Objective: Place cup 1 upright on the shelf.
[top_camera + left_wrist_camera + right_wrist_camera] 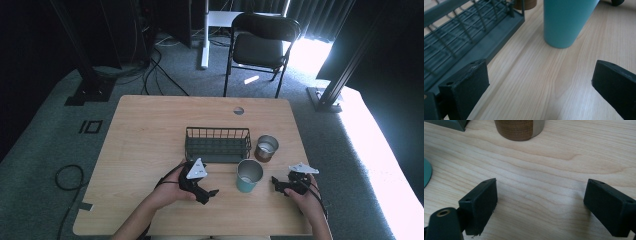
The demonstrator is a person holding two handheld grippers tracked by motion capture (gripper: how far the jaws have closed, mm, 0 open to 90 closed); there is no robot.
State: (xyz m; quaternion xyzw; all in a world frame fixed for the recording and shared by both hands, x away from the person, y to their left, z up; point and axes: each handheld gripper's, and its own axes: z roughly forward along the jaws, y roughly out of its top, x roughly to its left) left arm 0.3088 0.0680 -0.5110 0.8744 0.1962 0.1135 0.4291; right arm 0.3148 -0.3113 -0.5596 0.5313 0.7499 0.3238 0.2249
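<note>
A teal metal cup (248,175) stands upright near the table's front, between my two grippers. A brown cup (266,148) with a shiny inside stands just behind it to the right. A dark wire basket (218,144) sits behind both. My left gripper (209,194) rests low at the front, left of the teal cup (566,21), open with bare wood between its jaws. The basket (469,47) runs along its left side. My right gripper (278,184) lies right of the teal cup, open and holding nothing. Ahead of it stands the brown cup (519,128).
The wooden table (150,130) has a round cable hole (239,110) at its far edge. A black folding chair (260,42) stands on the carpet beyond the table. Cables lie on the floor to the left.
</note>
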